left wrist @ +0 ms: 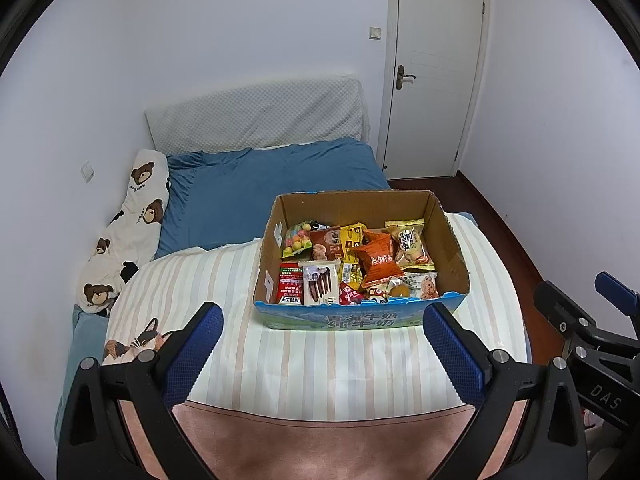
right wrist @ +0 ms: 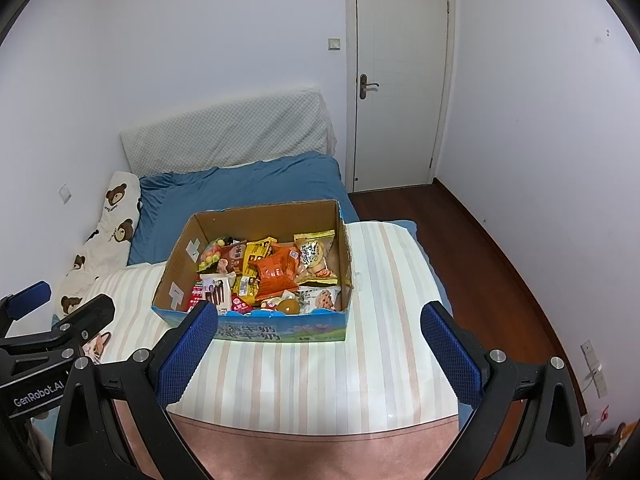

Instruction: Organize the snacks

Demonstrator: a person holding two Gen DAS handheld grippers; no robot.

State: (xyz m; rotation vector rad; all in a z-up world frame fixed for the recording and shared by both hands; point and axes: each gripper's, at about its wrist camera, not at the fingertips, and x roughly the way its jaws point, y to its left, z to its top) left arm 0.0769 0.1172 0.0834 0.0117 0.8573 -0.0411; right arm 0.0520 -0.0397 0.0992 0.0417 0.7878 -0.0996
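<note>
Many small snack packets fill a cardboard box (left wrist: 362,264) at centre frame in the left wrist view, left of centre in the right wrist view. Topmost lies an orange pouch (left wrist: 376,260), puffed and crinkled; beside it, toward the right wall, a yellow-edged biscuit bag (left wrist: 410,246); at the near left corner, a white wafer packet (left wrist: 320,284) and a red packet (left wrist: 290,284); at the far left, a clear bag of coloured balls (left wrist: 298,240). The box stands on a striped blanket (left wrist: 312,360) spread over the bed, with blue bedding (left wrist: 260,184) beyond it and a bear-print pillow (left wrist: 128,216) at left.

Judged by appearance, the packets are light, soft and slippery, their contents brittle; a hold on a sealed edge or a gentle pinch across the pouch's middle seems safest, and the orange pouch, lying uppermost, is the easiest to reach.

Left tool (left wrist: 322,354) and right tool (right wrist: 318,354) both hover short of the box's near wall, blue pads spread wide, holding nothing. A white door (left wrist: 434,68) occupies the upper right.
</note>
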